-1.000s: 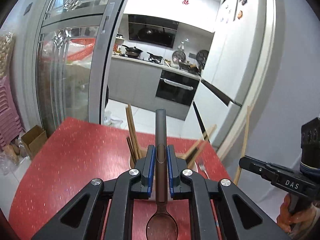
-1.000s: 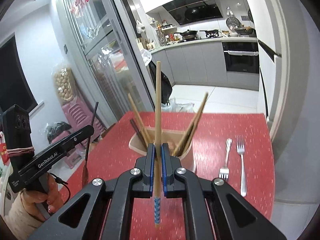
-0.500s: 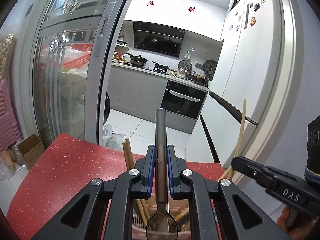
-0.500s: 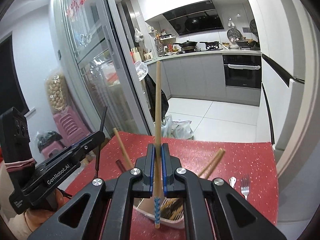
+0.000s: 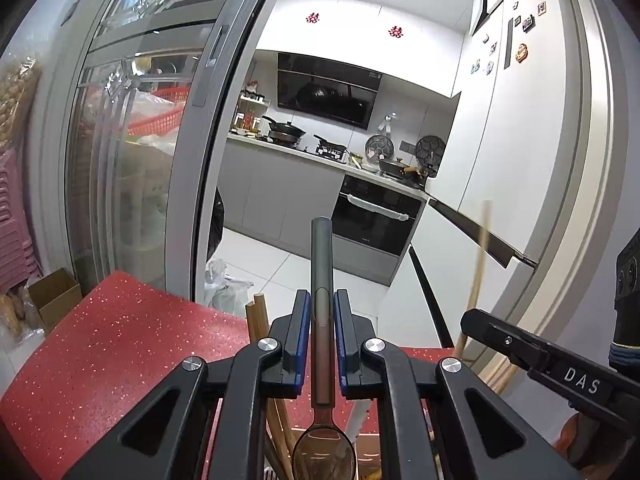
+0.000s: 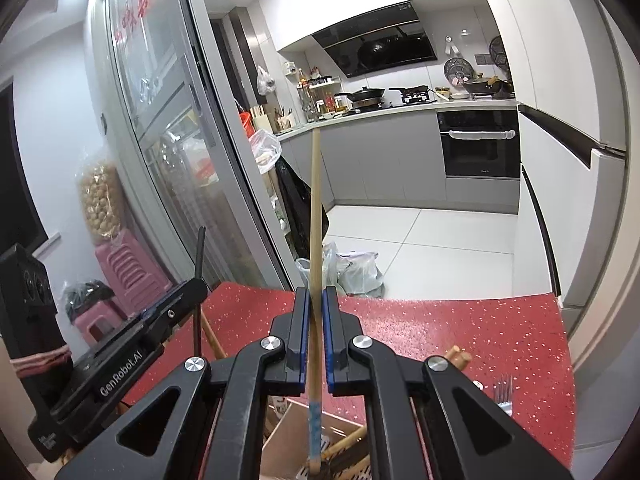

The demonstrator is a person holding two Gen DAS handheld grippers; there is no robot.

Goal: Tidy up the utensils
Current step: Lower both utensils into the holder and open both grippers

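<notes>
The left gripper (image 5: 322, 332) is clamped on a dark spoon (image 5: 322, 360), its blue-edged pads pressed against the slim, matt grey-brown handle. The handle stands up past the fingertips, and the glossy brown bowl hangs at the lower end, facing the camera, right over the open top of a tan utensil holder (image 5: 366, 446). A few wooden chopsticks (image 5: 256, 320) already lean in that holder, their squared tops poking up just left of the pads.

The right gripper (image 6: 315, 334) is pinched almost fully together on a single wooden chopstick (image 6: 315, 216). This stick is pale, long and straight, held nearly upright, with a blue patterned band near its lower end. Its tip reaches down into the holder (image 6: 286, 436), whose slotted base shows below, with other chopsticks lying slanted inside.

The holder stands on a red speckled table (image 6: 460, 332). A silver fork (image 6: 503, 394) lies on the table to the right of the holder, only its tines in view. In each wrist view the opposite gripper shows at the edge, held at about the same height.
</notes>
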